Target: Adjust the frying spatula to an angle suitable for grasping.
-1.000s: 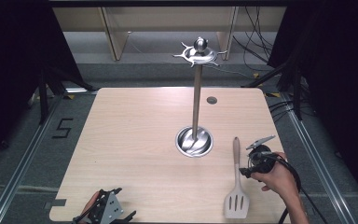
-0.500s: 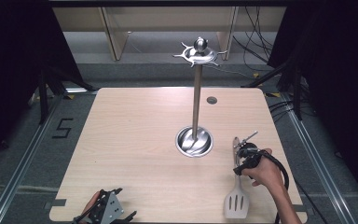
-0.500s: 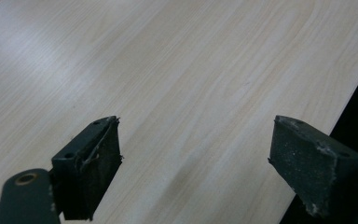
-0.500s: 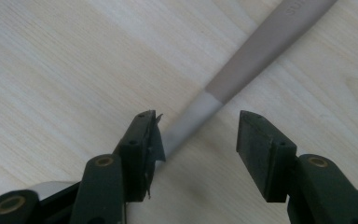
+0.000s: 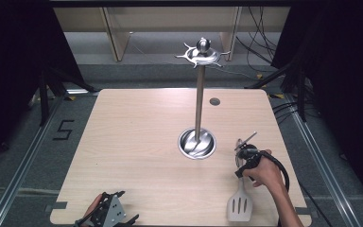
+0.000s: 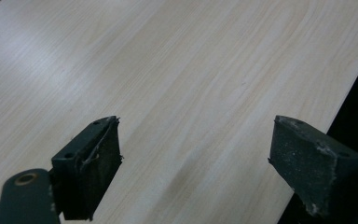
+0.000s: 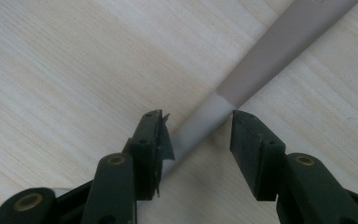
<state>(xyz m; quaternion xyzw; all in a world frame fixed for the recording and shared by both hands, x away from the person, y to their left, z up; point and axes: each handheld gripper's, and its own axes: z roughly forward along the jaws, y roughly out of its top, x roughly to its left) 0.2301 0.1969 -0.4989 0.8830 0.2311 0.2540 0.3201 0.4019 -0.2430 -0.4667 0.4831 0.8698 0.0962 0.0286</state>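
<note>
Since a second ago the right gripper [image 5: 244, 152] has come in from the table's right edge and now sits over the handle of the spatula [image 5: 240, 204], which has stayed put; the left gripper [image 5: 108, 213] has kept its place at the near left edge. Largest is the pale wooden table [image 5: 137, 137]; on it, right of centre, stands a tall steel utensil stand [image 5: 199, 101], its round base [image 5: 197, 143] on the wood and its hooked crown bare at the top. Near the stand, at the table's right near corner, lies the spatula, slotted head toward the person, handle pointing away. In the right gripper view the jaws stand apart on either side of the handle [image 7: 242, 84], one pad [image 7: 161, 140] close against it, not yet clamped; in the left gripper view the jaws are wide apart over bare wood [image 6: 168, 93], holding nothing.
</note>
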